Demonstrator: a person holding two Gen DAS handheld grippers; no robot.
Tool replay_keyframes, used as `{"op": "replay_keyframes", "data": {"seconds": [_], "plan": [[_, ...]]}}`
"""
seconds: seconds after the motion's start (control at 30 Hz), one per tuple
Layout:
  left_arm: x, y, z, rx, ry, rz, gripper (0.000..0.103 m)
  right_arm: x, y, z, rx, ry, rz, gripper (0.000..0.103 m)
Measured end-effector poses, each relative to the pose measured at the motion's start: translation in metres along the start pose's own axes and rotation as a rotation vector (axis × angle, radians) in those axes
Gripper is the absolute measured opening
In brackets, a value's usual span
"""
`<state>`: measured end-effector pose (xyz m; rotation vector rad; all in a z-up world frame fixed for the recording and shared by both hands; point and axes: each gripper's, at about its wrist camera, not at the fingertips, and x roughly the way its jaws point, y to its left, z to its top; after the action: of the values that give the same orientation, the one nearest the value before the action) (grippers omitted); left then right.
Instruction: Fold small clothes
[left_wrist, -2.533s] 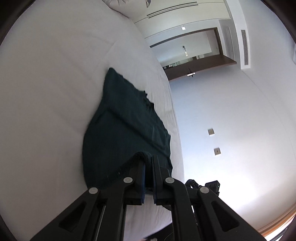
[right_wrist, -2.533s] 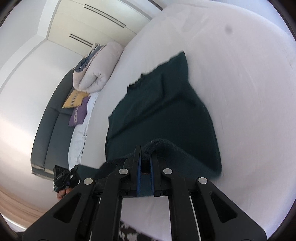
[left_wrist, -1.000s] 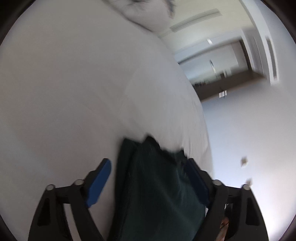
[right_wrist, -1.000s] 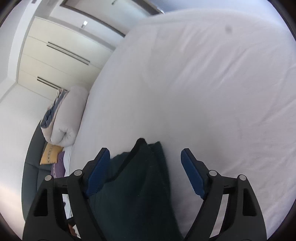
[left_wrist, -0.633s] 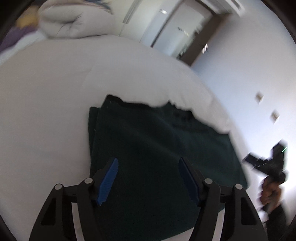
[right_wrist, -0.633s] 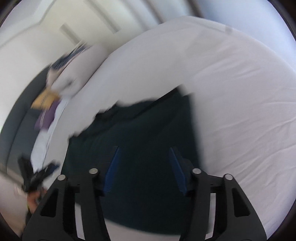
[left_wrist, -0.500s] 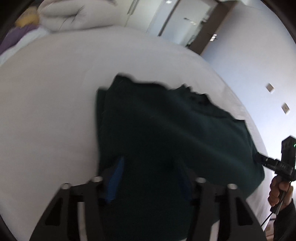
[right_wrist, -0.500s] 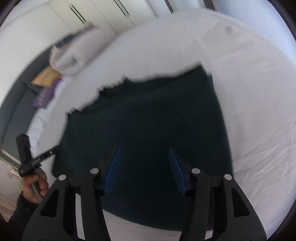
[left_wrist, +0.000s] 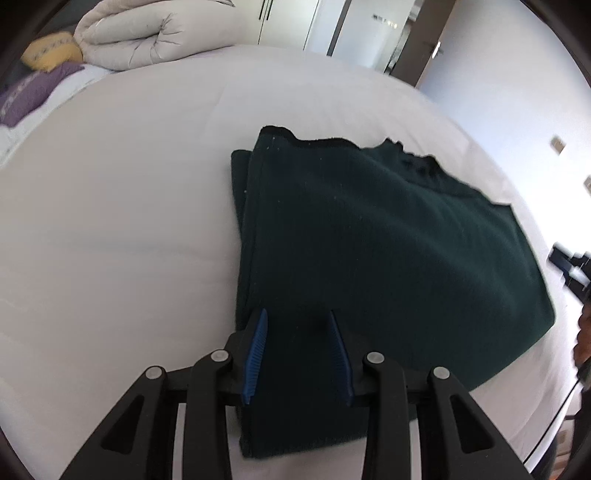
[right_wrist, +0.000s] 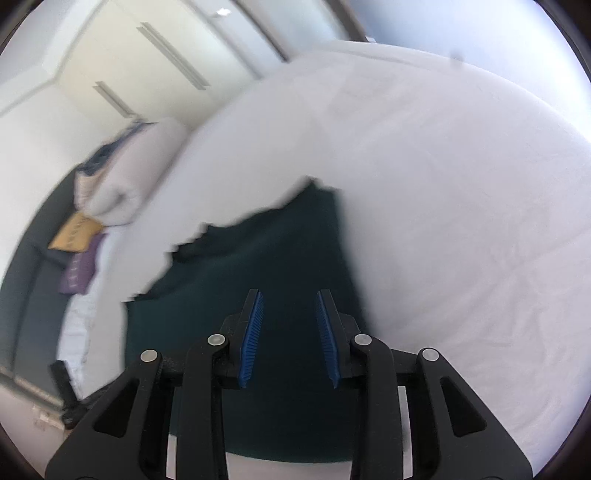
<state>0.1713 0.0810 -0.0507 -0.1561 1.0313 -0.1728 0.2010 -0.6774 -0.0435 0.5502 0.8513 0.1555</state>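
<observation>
1. White bed (left_wrist: 122, 206) fills the room's middle; rolled duvet (left_wrist: 147, 37) sits at eleven o'clock.
2. Dark green garment (left_wrist: 369, 236) lies folded on it, far edge ragged.
3. Left gripper (left_wrist: 297, 354) and right gripper (right_wrist: 288, 336) have been closing, jaws part open, seemingly gripping nothing.

White bed (left_wrist: 110, 229): folded dark green garment (left_wrist: 388, 240) flat; rolled duvet (left_wrist: 147, 37) at far edge.
</observation>
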Motion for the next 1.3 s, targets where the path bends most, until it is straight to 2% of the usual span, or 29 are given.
{"op": "replay_keyframes", "data": {"seconds": [0.03, 0.1, 0.17, 0.3, 0.37, 0.43, 0.47, 0.53, 0.6, 0.7, 0.83, 0.93, 1.0, 1.1, 1.17, 1.23, 1.3], "plan": [[-0.006, -0.002, 0.004, 0.006, -0.016, 0.006, 0.037, 0.002, 0.010, 0.005, -0.024, 0.009, 0.033, 0.029], [-0.027, -0.011, 0.024, 0.021, -0.107, -0.003, 0.040, 0.019, 0.033, 0.008, -0.061, 0.046, 0.100, 0.028], [-0.033, -0.024, 0.057, 0.038, -0.183, -0.068, 0.061, 0.045, 0.055, 0.011, -0.083, 0.080, 0.132, 0.029], [0.015, -0.049, 0.106, 0.099, -0.157, -0.071, 0.063, 0.103, 0.079, 0.017, -0.066, 0.164, 0.194, 0.028], [0.049, -0.046, 0.114, 0.097, -0.097, -0.021, 0.063, 0.133, 0.076, 0.021, -0.037, 0.203, 0.190, 0.029], [0.071, -0.032, 0.111, 0.051, -0.057, 0.028, 0.058, 0.157, 0.061, 0.026, 0.037, 0.202, 0.173, 0.028], [0.080, -0.014, 0.104, -0.011, -0.046, 0.033, 0.058, 0.165, 0.049, 0.029, 0.088, 0.191, 0.205, 0.026], [0.084, 0.002, 0.094, -0.074, -0.102, -0.025, 0.057, 0.168, 0.026, 0.037, 0.178, 0.138, 0.234, 0.026], [0.081, 0.004, 0.087, -0.067, -0.121, -0.015, 0.054, 0.168, 0.008, 0.044, 0.232, 0.083, 0.214, 0.026], [0.078, 0.003, 0.082, -0.072, -0.133, -0.001, 0.053, 0.170, -0.018, 0.052, 0.313, 0.032, 0.211, 0.016], [0.070, 0.013, 0.066, -0.101, -0.159, -0.003, 0.049, 0.169, -0.029, 0.053, 0.334, 0.000, 0.197, 0.014], [0.069, 0.008, 0.062, -0.091, -0.161, 0.010, 0.049, 0.150, -0.017, 0.046, 0.300, -0.021, 0.136, 0.018], [0.066, 0.010, 0.063, -0.096, -0.158, 0.009, 0.049, 0.136, 0.000, 0.038, 0.271, -0.028, 0.193, 0.018], [0.065, 0.005, 0.061, -0.103, -0.157, 0.013, 0.049, 0.120, 0.043, 0.009, 0.175, 0.040, 0.356, 0.018], [0.063, 0.002, 0.057, -0.098, -0.157, 0.022, 0.049, 0.127, 0.072, -0.017, 0.081, 0.131, 0.413, 0.018], [0.060, 0.001, 0.052, -0.088, -0.157, 0.033, 0.049, 0.145, 0.079, -0.038, 0.048, 0.226, 0.398, 0.018], [0.058, -0.002, 0.048, -0.073, -0.156, 0.052, 0.049, 0.163, 0.064, -0.055, 0.084, 0.293, 0.319, 0.014]]}}
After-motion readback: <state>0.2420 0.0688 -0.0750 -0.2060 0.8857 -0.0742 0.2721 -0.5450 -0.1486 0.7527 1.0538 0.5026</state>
